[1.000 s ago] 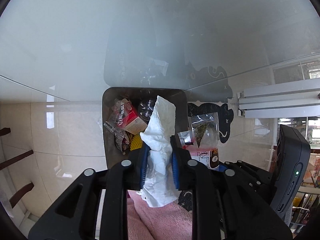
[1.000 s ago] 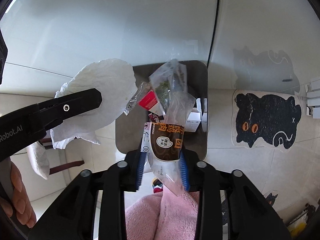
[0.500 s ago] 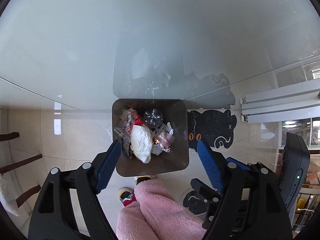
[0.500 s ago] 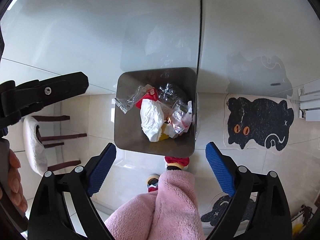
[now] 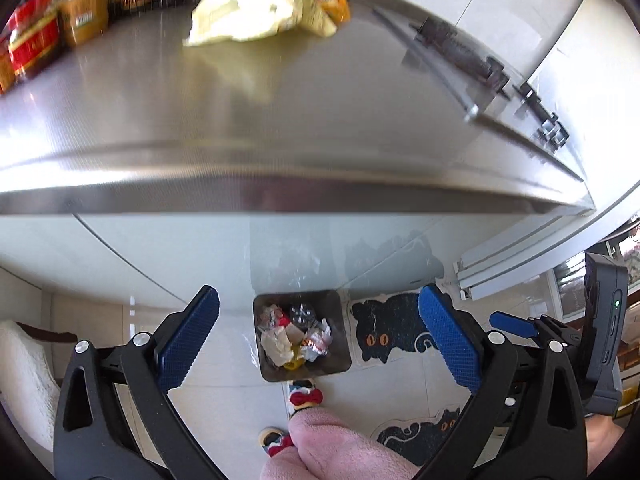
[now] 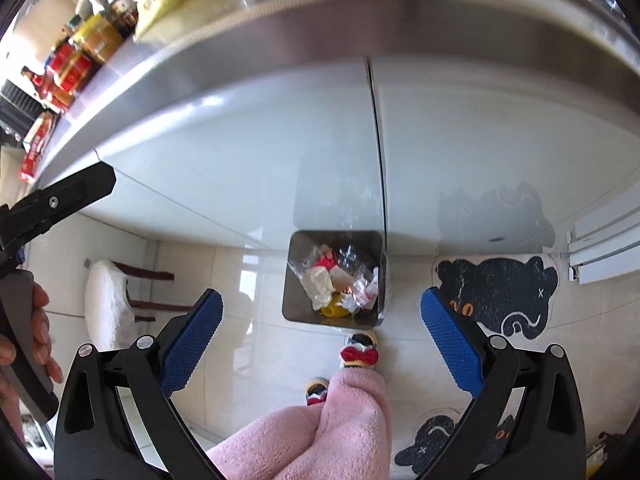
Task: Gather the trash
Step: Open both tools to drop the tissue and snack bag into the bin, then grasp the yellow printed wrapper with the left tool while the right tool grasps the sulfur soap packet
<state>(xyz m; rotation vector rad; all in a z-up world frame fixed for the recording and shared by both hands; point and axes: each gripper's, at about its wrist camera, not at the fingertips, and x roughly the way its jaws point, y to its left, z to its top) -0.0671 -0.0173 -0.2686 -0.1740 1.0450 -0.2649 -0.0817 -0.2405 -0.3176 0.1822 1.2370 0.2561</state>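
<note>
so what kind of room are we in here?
Most likely a home kitchen: a steel countertop lined with jars and sauce bottles, glossy cabinet fronts beneath it, and a small trash bin on the tiled floor by cat-shaped mats.

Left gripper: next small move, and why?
Probably swing the left gripper up and forward over the steel counter toward the crumpled yellowish wrapper near its back. Its jaws are opening with nothing between them, the bin on the floor already holds trash, and that wrapper looks like litter not yet collected, though blur makes it hard to identify.
</note>
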